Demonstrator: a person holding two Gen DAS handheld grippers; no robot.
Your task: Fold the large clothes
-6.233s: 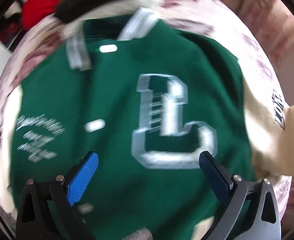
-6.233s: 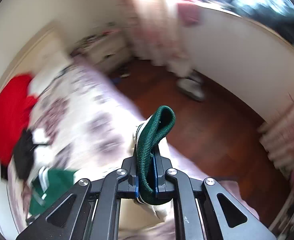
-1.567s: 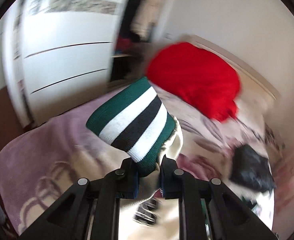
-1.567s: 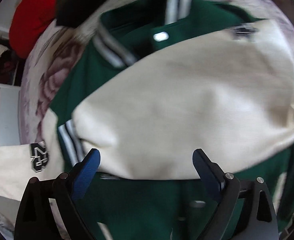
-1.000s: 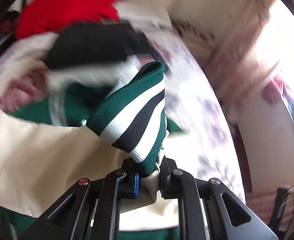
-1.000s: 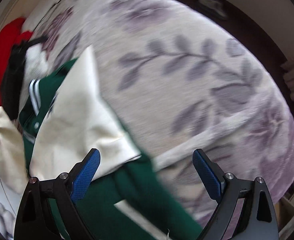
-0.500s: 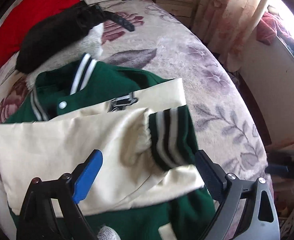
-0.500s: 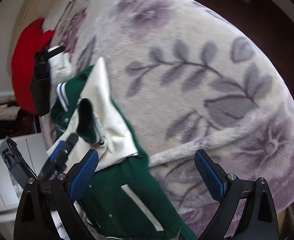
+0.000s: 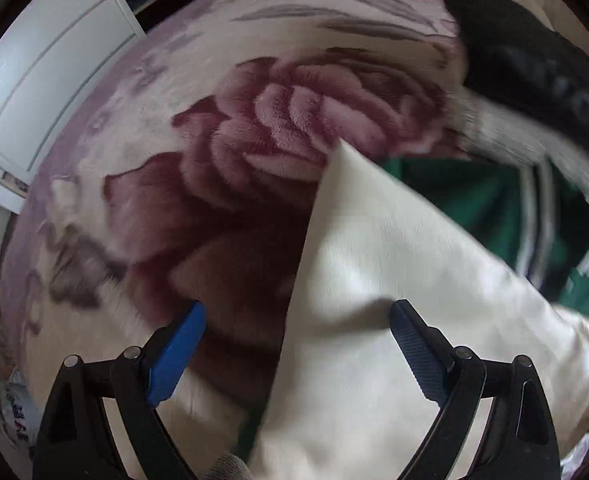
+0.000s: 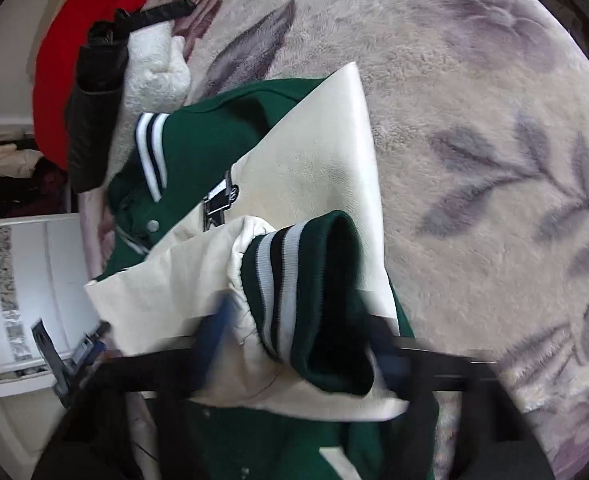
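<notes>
Jaws of the left gripper (image 9: 297, 350) stood wide, blue pads apart, holding nothing, above a cream leather sleeve (image 9: 382, 320) of the green varsity jacket (image 10: 214, 148). Jaws of the right gripper (image 10: 294, 344) were smeared by blur; they seemed parted on either side of the green, white and black striped knit cuff (image 10: 306, 292), but whether they gripped it could not be told. Jacket lay on the plush floral bed blanket (image 10: 474, 120), toward the bed's head end, both cream sleeves crossed over its green front. Beyond its striped collar (image 10: 150, 152) lay a black leather garment (image 10: 94, 92) and a red pillow (image 10: 50, 76). White wardrobe doors (image 9: 42, 80) stood beside the bed's edge.
</notes>
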